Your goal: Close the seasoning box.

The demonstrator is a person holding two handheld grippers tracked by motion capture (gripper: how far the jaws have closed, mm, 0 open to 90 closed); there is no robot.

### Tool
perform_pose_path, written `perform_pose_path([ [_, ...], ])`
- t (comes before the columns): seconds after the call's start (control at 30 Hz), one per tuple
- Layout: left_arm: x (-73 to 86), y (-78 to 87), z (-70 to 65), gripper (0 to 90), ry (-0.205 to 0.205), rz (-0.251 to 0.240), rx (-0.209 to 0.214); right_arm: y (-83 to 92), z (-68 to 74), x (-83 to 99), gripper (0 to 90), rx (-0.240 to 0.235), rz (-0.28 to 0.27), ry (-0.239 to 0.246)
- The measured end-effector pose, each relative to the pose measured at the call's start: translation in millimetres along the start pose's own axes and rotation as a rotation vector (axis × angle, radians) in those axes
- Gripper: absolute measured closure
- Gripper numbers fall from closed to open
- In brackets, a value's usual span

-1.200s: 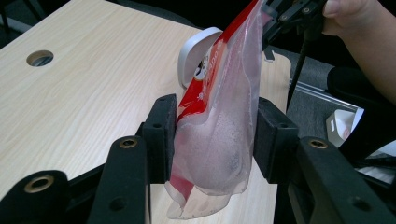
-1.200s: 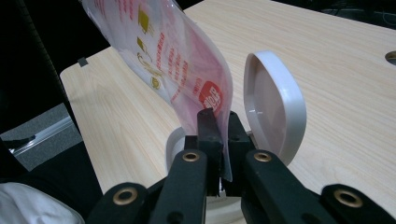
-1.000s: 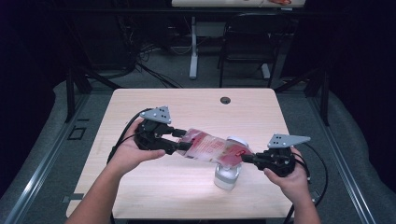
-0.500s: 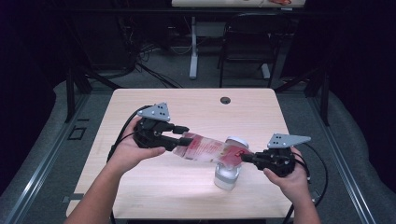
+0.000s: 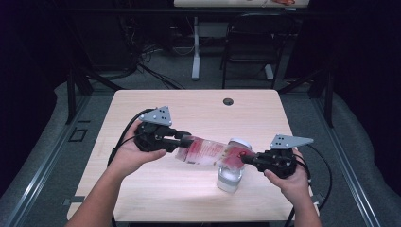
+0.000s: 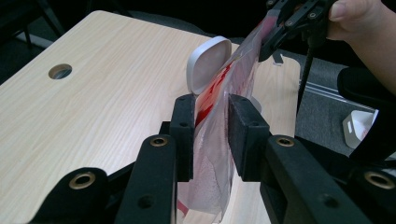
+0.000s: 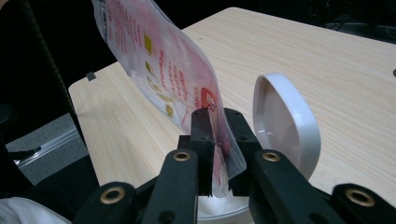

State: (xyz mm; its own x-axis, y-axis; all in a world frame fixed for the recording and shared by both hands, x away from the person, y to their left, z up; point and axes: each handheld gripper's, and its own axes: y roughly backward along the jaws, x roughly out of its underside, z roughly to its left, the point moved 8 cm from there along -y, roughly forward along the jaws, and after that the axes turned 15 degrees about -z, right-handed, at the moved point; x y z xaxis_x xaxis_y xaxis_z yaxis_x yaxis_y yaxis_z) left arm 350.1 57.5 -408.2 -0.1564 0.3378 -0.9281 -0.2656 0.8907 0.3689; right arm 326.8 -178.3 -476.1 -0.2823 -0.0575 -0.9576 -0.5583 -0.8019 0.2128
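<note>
Here a pouch [image 5: 208, 152], clear plastic with red print, hangs stretched between the two grippers above the surface [image 5: 198, 106], over a white jar [image 5: 230, 178] whose hinged lid [image 5: 240, 143] stands open.

The left gripper [image 5: 187, 140] has the pouch's end between its fingers [image 6: 247, 135]. These have just been closing, with the pouch in the gap. In the left gripper view one finger lies against the film, while a narrow gap seems to remain at the other, so a firm pinch is not clear.

The right gripper [image 5: 247, 158] takes the pouch's other end, the red-printed corner. Its fingers [image 7: 203, 140] have just been opening a little, yet in the right gripper view they stand close together with the film [image 7: 177, 79] touching both, so the corner looks held.

The pouch runs tilted: higher at the left gripper, lower at the right, with its low end just above the jar's mouth. In the right gripper view the lid [image 7: 285, 123] stands upright just beside the fingers.

The jar sits near the front edge of the surface, right of the middle. A round hole [image 5: 228, 101] lies near the far edge, well apart from everything else.
</note>
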Motion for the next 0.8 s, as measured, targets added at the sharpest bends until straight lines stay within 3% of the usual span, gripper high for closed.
perform_pose_path([
  [0.3, 5.7, 3.8, 1.2, 73.6, 0.003, -0.004, 0.001, -3.7, 0.1, 3.9, 79.7, -0.023, -0.010, -0.006],
  [0.57, 10.7, 9.8, 2.3, 75.4, -0.001, -0.010, -0.002, -9.8, -1.1, 15.5, 79.1, -0.039, 0.030, -0.001],
  [0.8, 15.7, 15.6, 5.0, 75.5, 0.013, -0.021, -0.013, -13.2, -2.8, 21.9, 79.3, -0.051, 0.032, -0.009],
])
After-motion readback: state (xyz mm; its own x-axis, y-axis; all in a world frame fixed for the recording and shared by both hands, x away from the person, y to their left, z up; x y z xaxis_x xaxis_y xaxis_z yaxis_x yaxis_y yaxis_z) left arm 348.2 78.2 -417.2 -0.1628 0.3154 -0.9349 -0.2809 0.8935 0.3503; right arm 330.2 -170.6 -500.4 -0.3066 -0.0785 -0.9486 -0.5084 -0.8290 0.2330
